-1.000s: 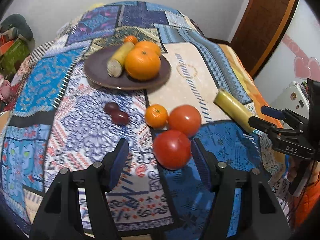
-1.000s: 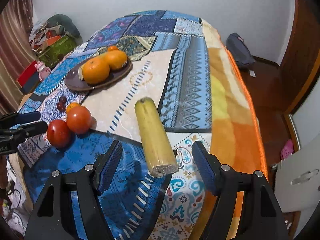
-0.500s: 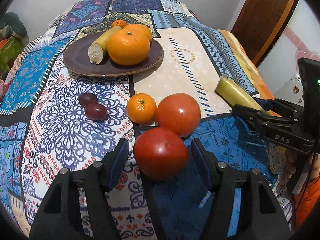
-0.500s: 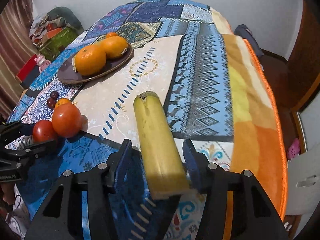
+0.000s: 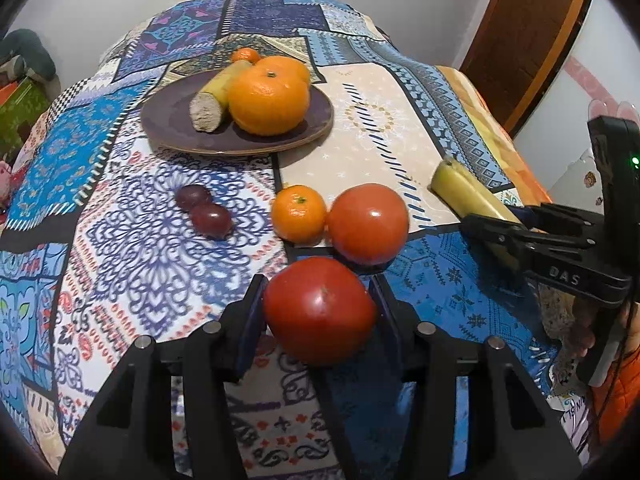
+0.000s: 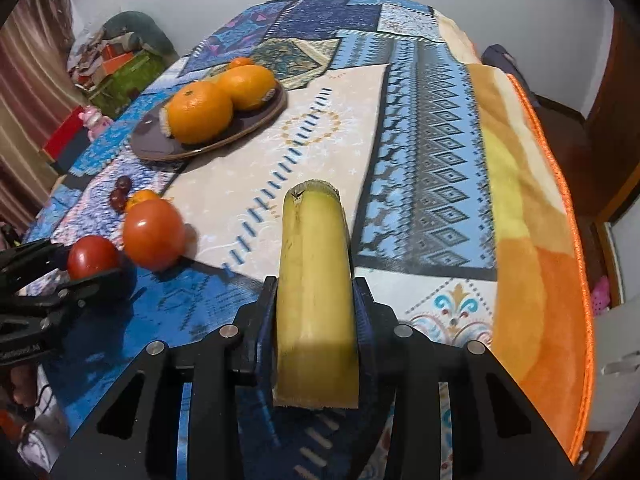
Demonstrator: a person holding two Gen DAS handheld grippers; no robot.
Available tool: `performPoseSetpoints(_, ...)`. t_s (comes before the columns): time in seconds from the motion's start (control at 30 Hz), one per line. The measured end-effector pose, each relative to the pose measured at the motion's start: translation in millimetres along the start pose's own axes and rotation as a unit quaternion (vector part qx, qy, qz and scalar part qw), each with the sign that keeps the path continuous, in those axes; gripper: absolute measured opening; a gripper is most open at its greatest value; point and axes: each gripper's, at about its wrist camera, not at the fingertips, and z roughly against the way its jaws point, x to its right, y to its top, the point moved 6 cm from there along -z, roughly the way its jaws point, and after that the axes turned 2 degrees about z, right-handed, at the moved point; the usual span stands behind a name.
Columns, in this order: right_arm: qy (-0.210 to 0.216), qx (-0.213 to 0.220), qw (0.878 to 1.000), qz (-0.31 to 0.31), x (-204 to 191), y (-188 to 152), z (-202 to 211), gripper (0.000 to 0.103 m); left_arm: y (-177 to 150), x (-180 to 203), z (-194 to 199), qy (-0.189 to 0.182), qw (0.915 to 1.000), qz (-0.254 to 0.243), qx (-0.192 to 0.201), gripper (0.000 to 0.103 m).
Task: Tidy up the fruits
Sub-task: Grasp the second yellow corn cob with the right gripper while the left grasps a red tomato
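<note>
At the bottom centre of the left wrist view, the left gripper is clenched on a round red tomato, its blue-padded fingers pressed against the fruit's two sides. Just above it in the frame, a second, larger red tomato sits on the patterned blue patchwork cloth covering the table, touching a small orange tangerine on its left. Further left lie two dark purple grapes, side by side. Toward the upper centre, a round dark brown plate carries a large orange, a second orange behind it, and a short yellow-green stalk piece with its cut end facing the camera; a small tangerine shows beyond them. At the bottom centre of the right wrist view, the right gripper grips a thick yellow cylindrical stalk piece across its width. The stalk's long axis runs straight away from the camera, along the fingers, its far cut end pointing toward the upper middle of the frame. In the left wrist view the same stalk appears at the right edge, angled up and to the left.
</note>
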Motion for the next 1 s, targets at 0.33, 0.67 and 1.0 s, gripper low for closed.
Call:
performPoseSetpoints(0.33,0.013,0.024,1.000,0.003,-15,12,11,0.033,12,-31,29,0.016,0.9991,0.023,0.032,0.051)
performPoseSetpoints(0.67,-0.001,-0.025,0.999,0.039,-29,6,-14,0.033,33,-50,55,0.027,0.9971,0.024,0.067,0.051)
performPoseSetpoints(1.0,-0.010,-0.037,0.998,0.059,-36,18,-32,0.033,31,-71,56,0.032,0.9963,0.040,0.069,0.051)
